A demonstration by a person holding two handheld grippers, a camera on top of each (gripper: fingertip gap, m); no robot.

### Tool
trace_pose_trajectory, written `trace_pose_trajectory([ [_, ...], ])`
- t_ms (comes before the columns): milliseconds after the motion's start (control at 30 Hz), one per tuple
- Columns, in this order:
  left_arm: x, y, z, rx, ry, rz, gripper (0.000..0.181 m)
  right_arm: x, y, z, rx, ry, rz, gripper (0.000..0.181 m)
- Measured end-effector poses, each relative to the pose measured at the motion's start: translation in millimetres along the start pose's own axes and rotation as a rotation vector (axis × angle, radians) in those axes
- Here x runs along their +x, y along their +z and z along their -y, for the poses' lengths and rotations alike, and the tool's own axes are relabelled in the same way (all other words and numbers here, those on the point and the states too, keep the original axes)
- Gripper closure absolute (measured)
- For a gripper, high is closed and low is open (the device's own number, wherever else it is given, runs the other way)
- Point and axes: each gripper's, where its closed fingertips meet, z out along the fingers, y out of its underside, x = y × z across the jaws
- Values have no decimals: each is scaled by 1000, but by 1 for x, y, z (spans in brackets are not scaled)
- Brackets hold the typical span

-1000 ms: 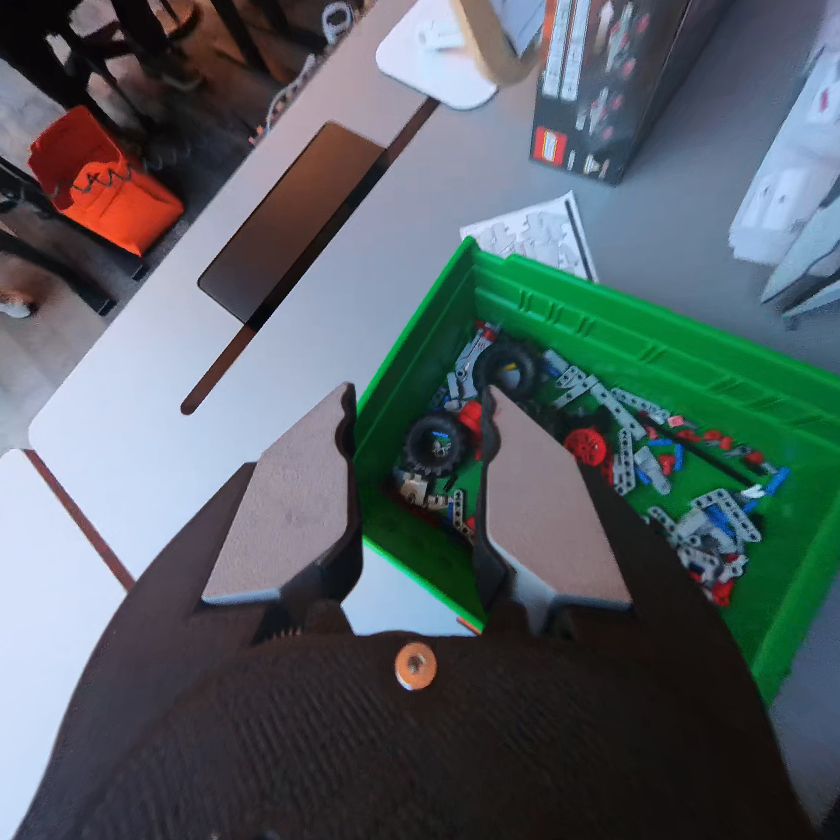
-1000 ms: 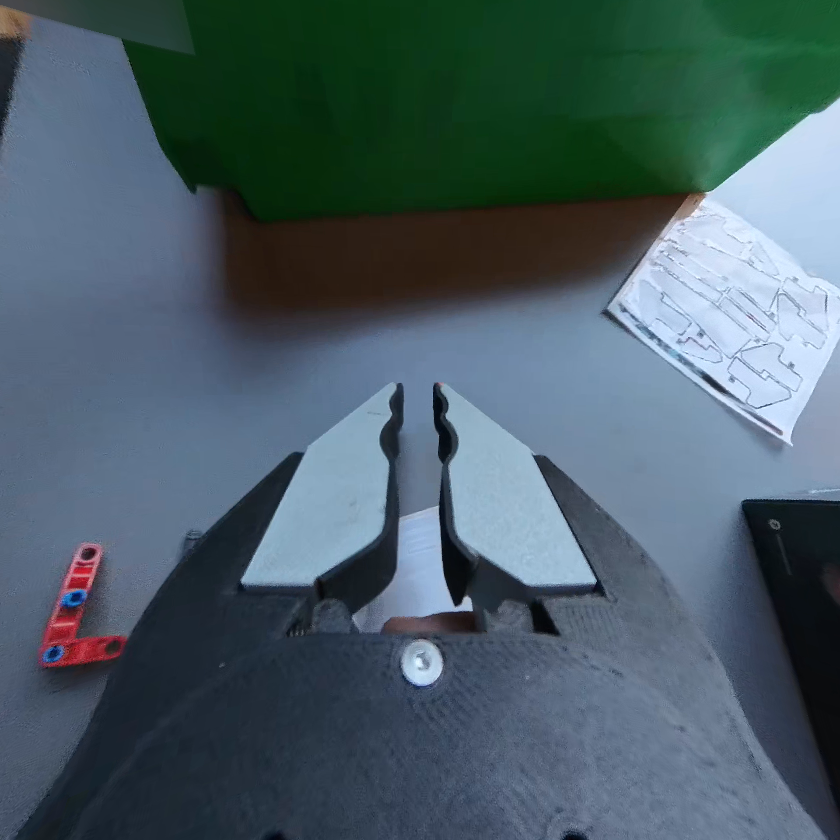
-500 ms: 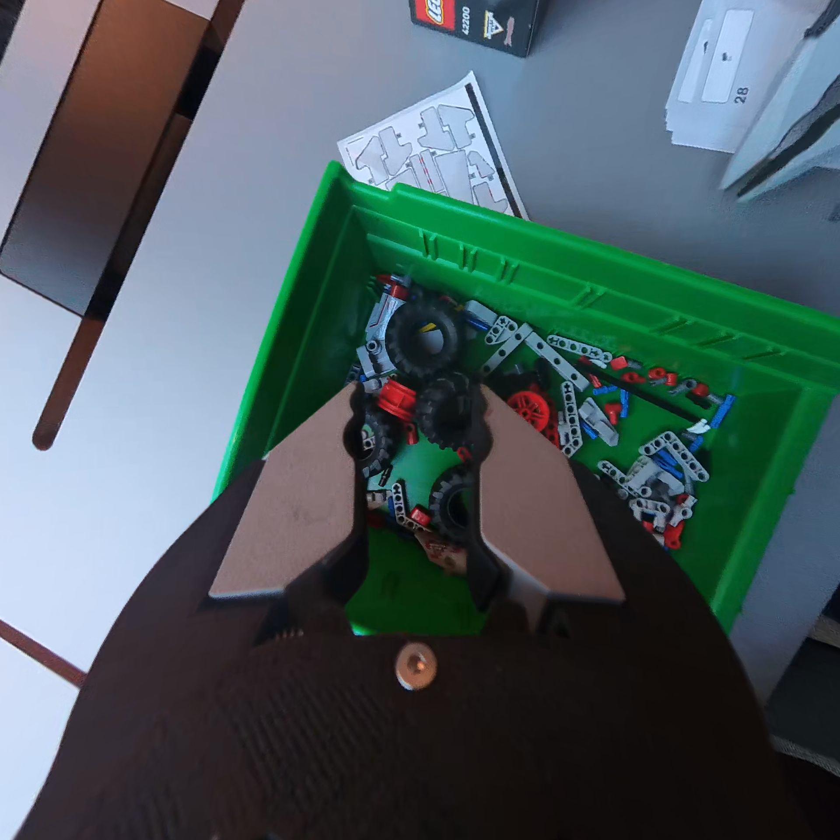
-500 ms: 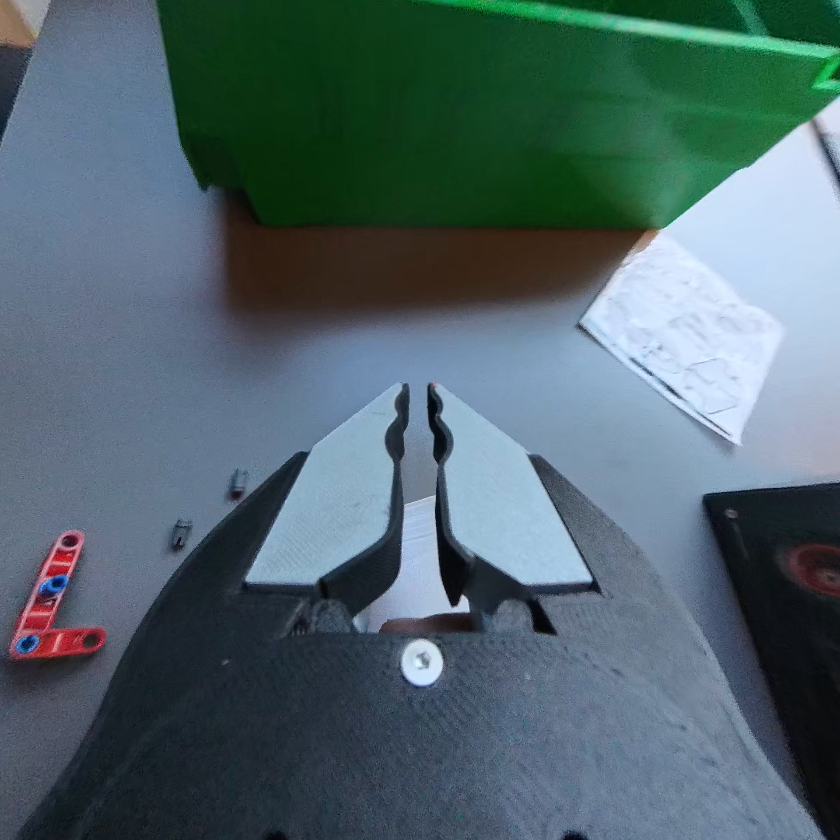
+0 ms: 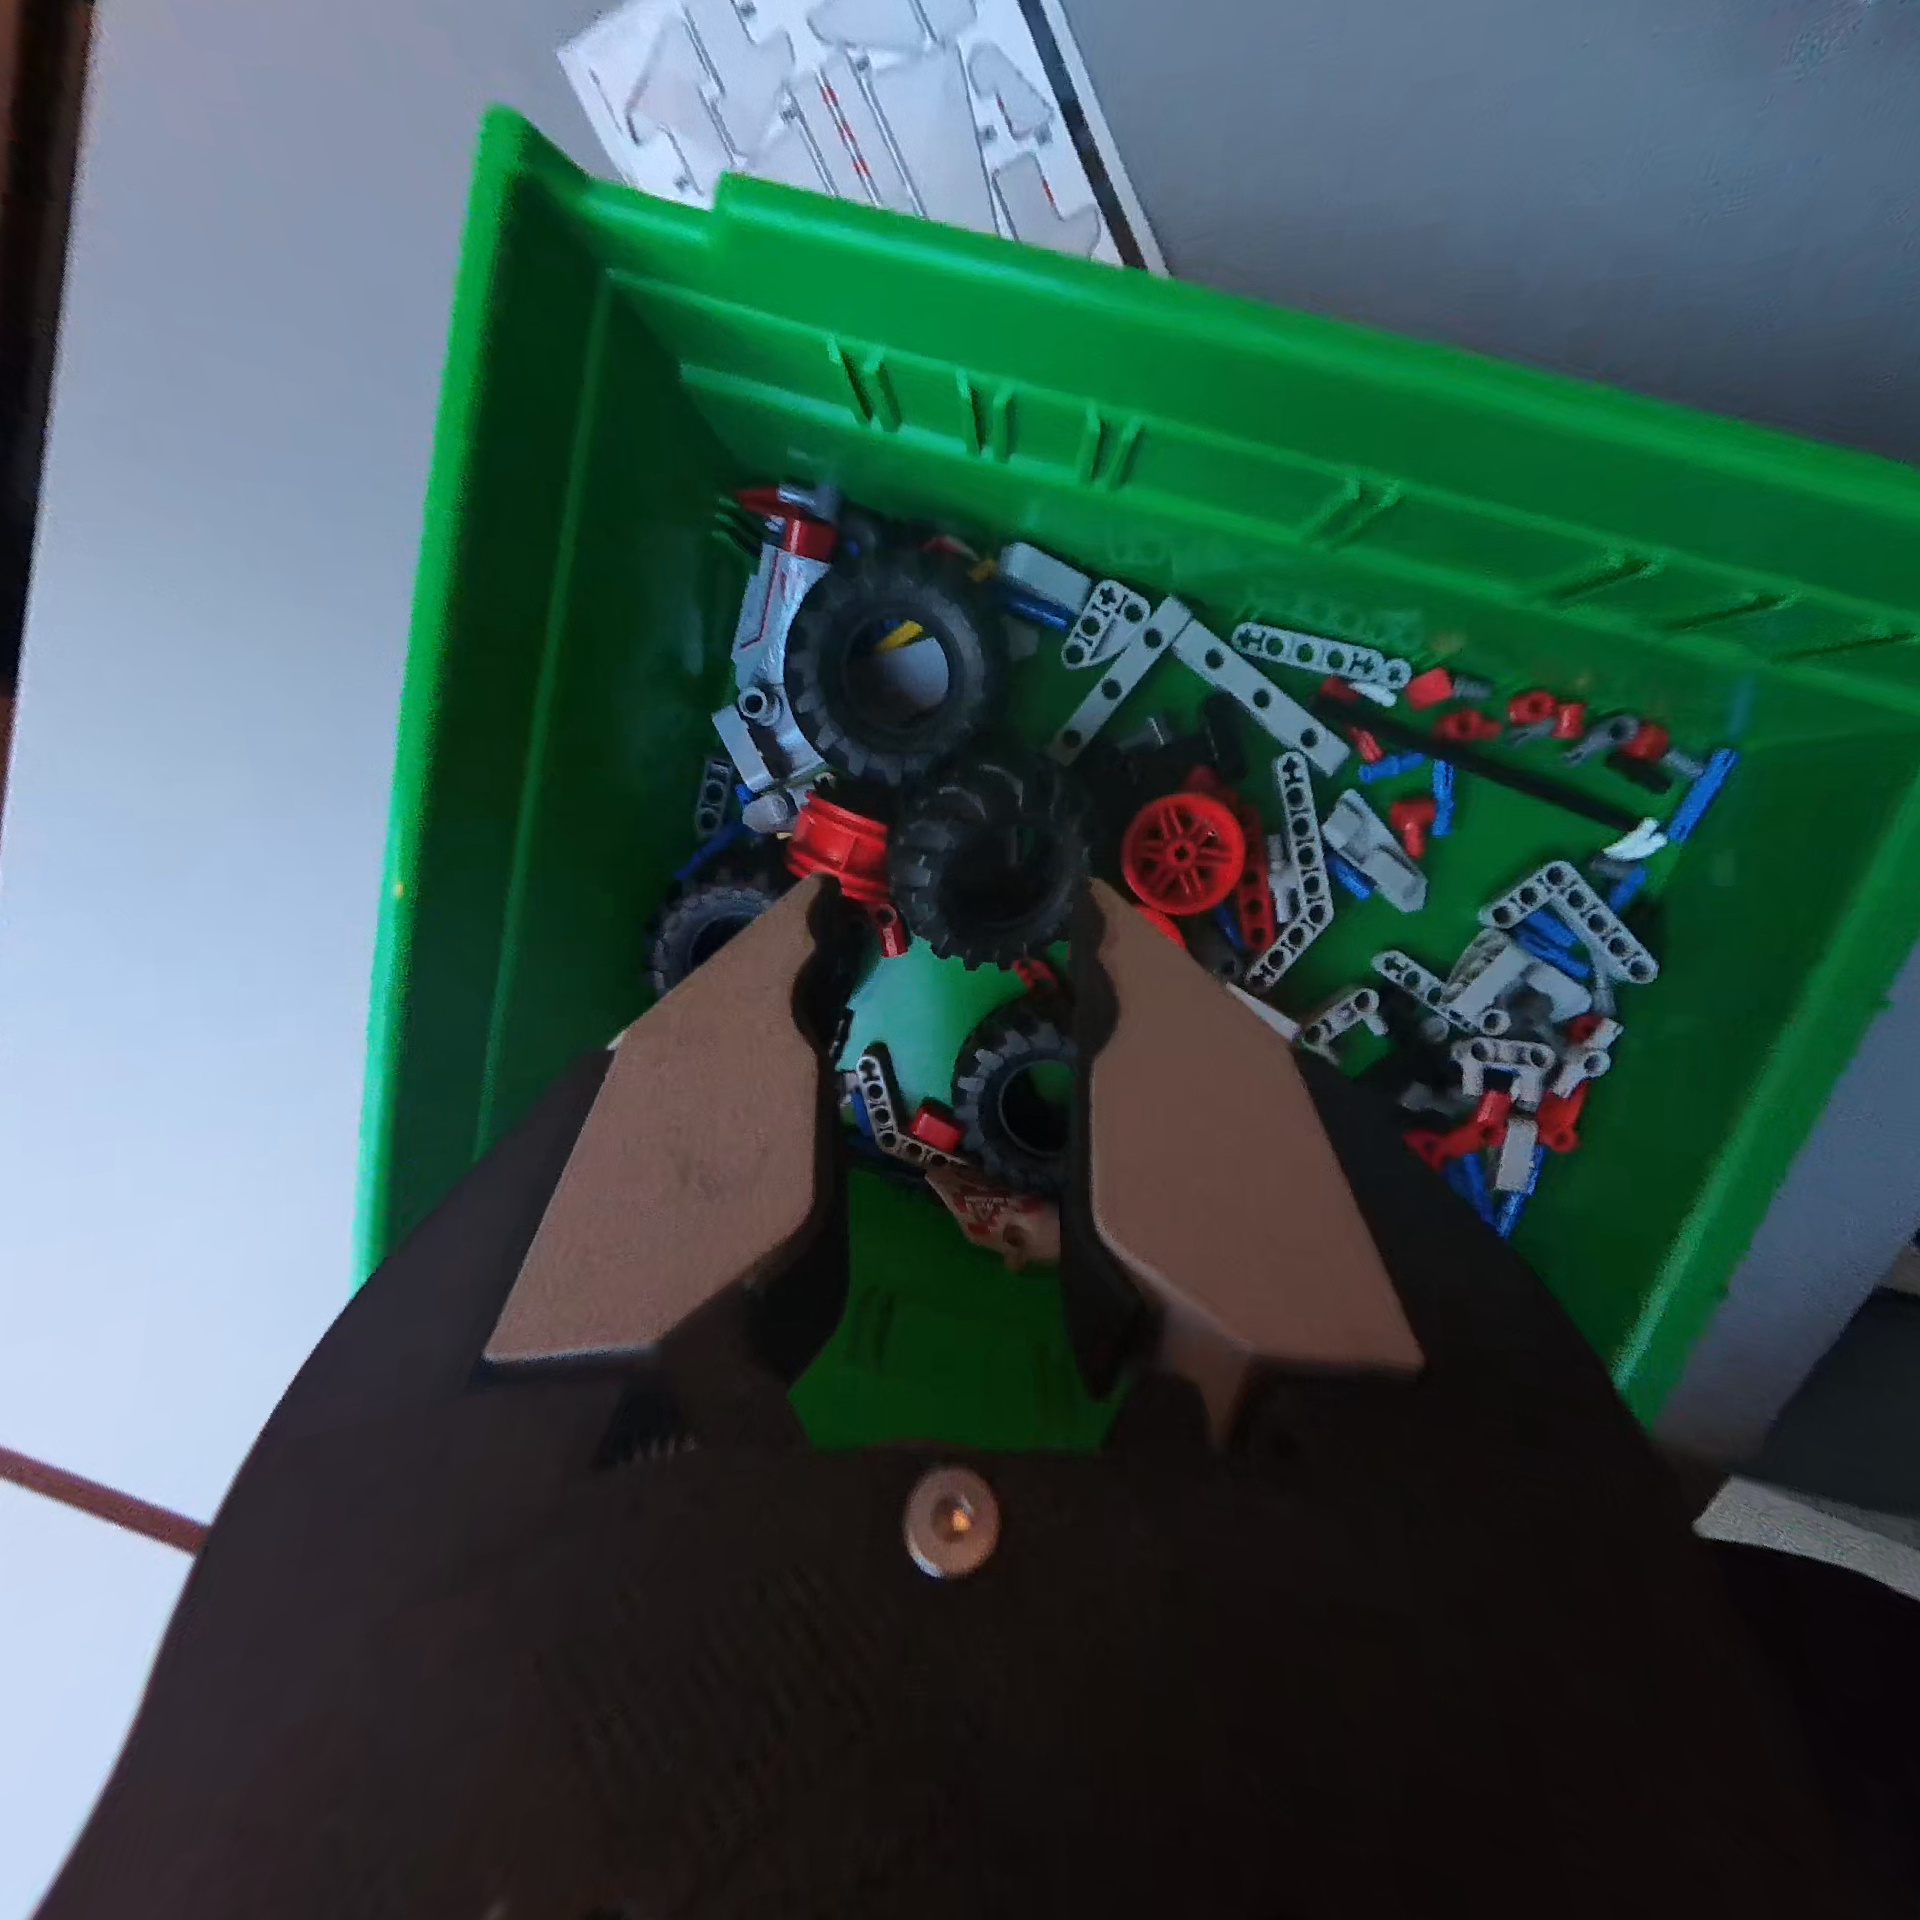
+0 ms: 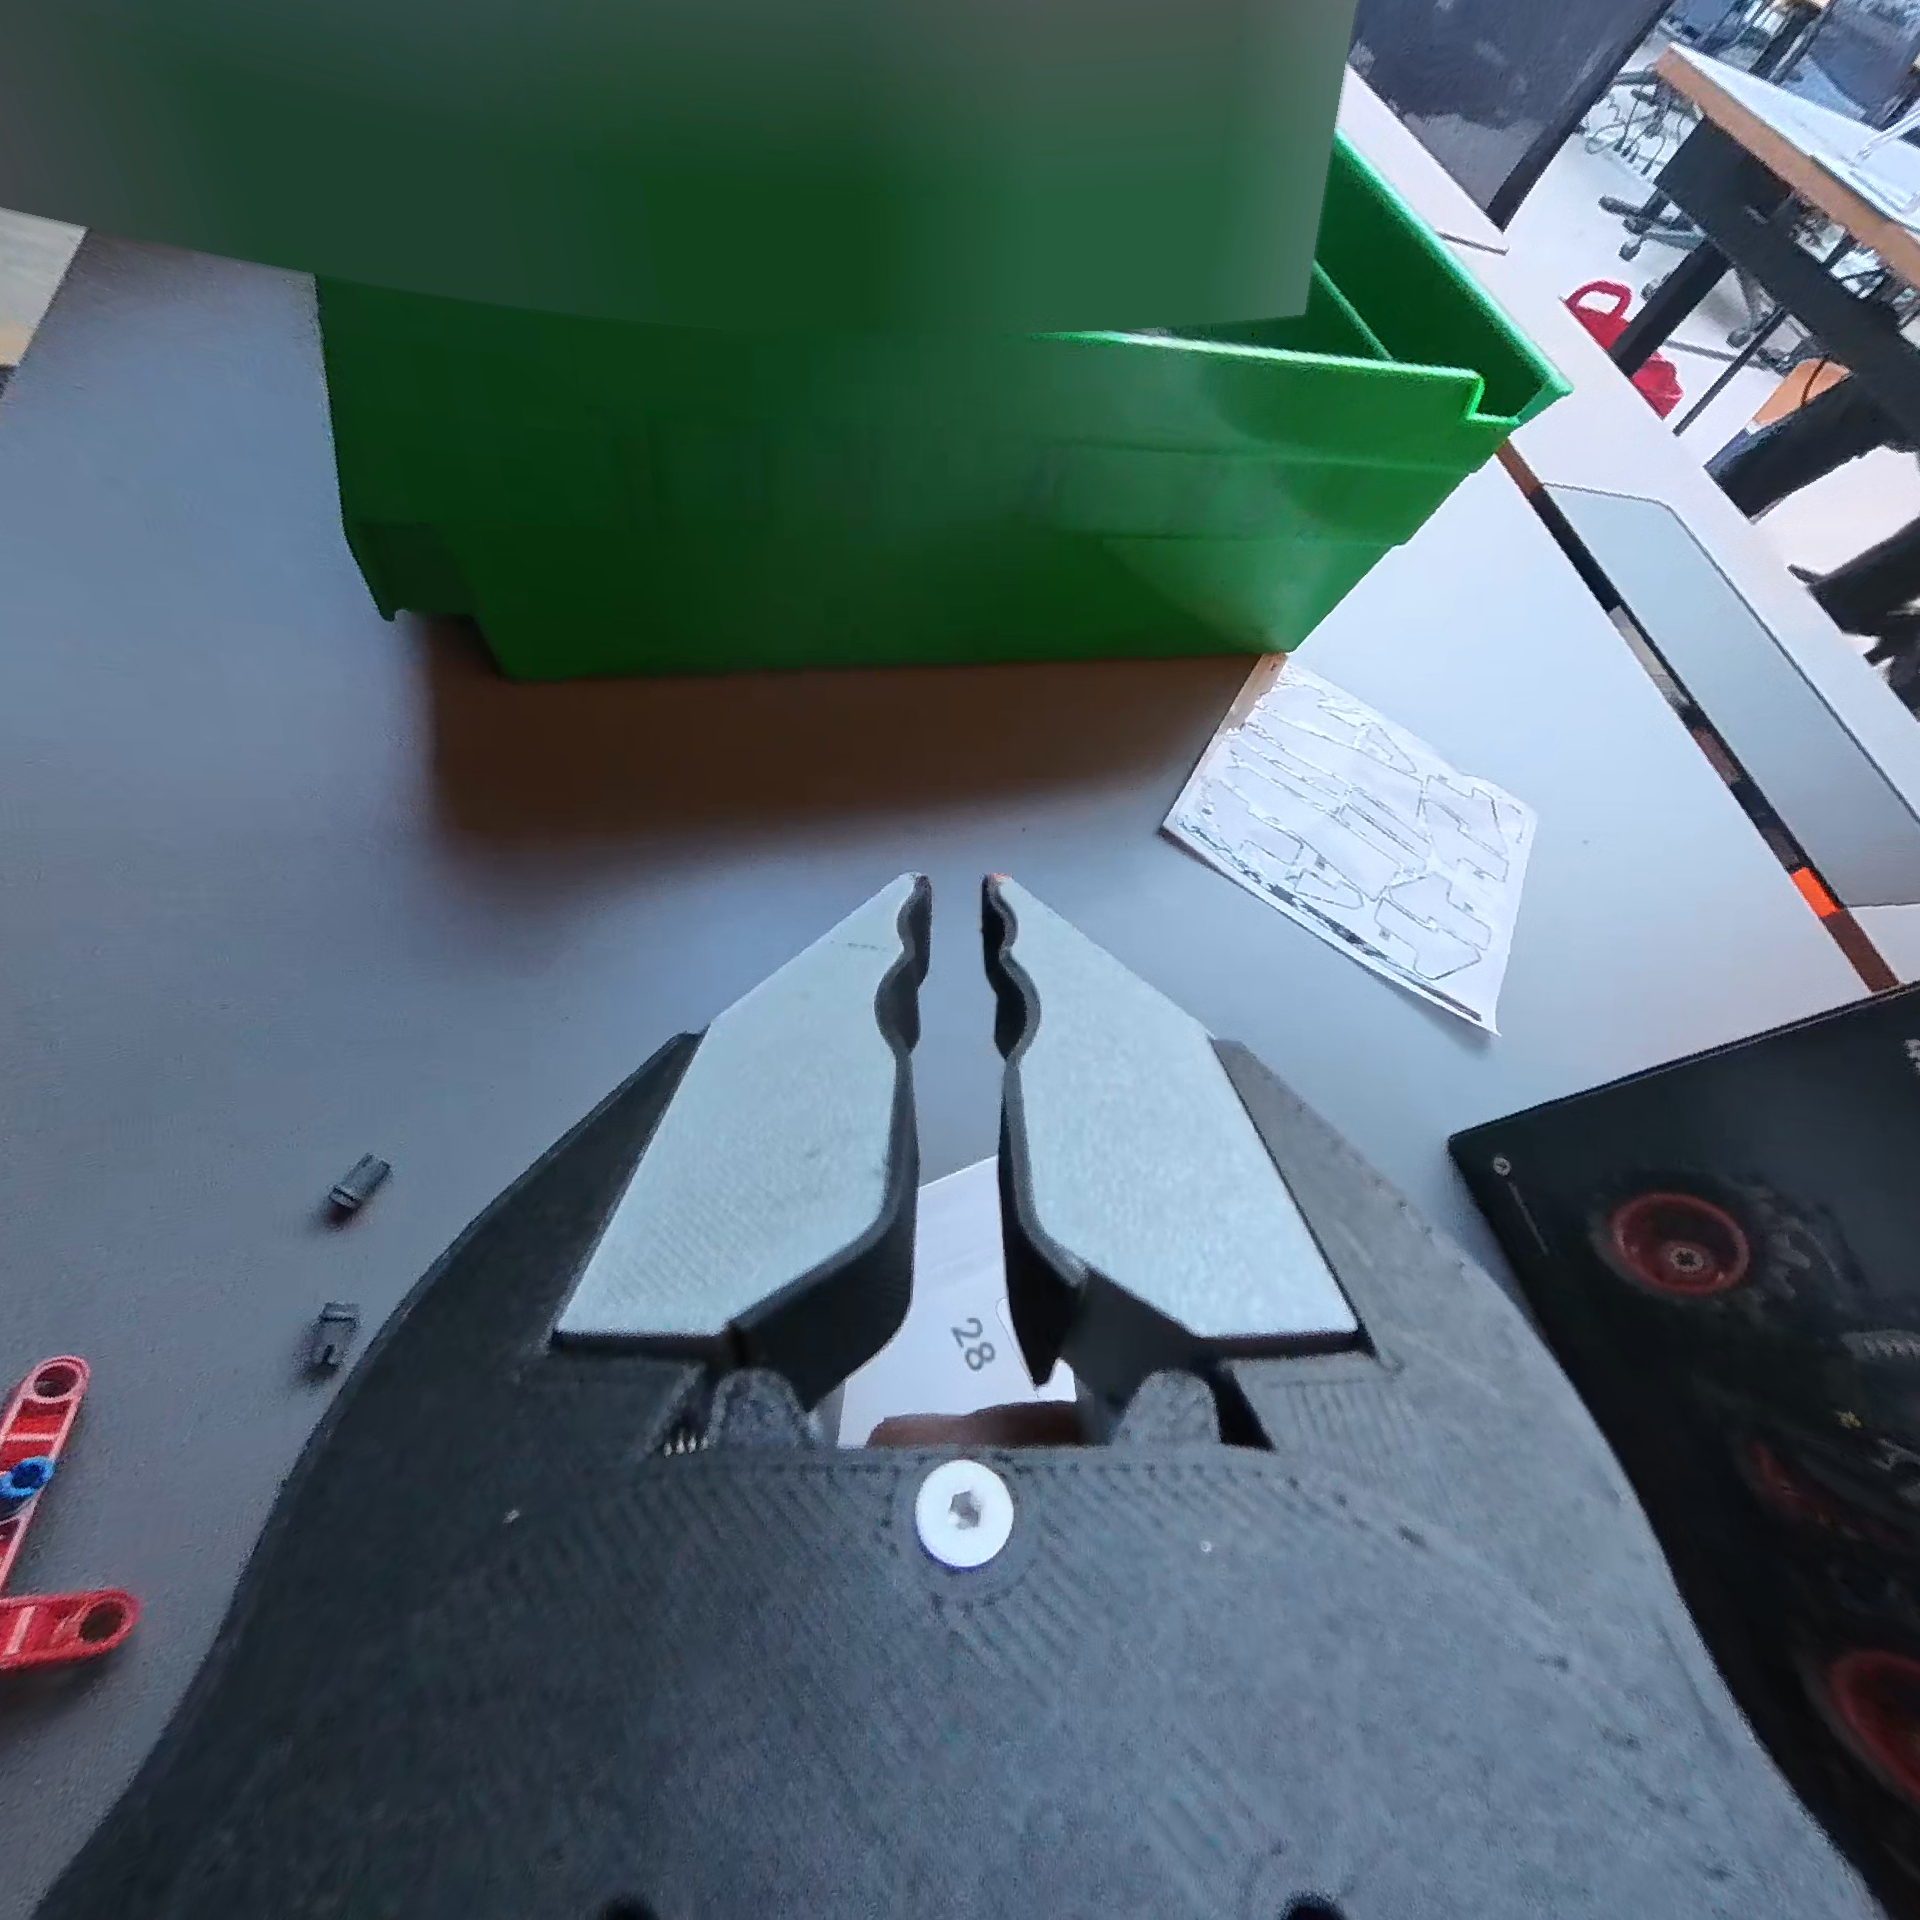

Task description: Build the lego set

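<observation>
Tongs over a green bin [image 5: 540,665] of lego pieces on the table [image 6: 208,831].

The left tongs [image 5: 951,899] are wide apart above a black tyre [image 5: 987,862], holding nothing. The right tongs [image 6: 956,883] are nearly closed and empty, near the bin's side. A red bent piece [image 6: 47,1527] lies at the table's left edge.

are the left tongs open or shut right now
Open. The left tongs show a wide gap, hanging empty over loose pieces in the green bin.
</observation>
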Motion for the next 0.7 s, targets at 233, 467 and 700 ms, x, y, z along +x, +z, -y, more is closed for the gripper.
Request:
trace_pose_trajectory([
  [233,5,11,-6,-64,23,-12,138,1,-1,1,3,-18,-19,175],
  [467,5,13,-9,-84,29,-17,138,1,-1,1,2,-25,-24,175],
  [700,2,13,-7,-76,26,-4,138,14,-2,-3,-22,1,-85,174],
])
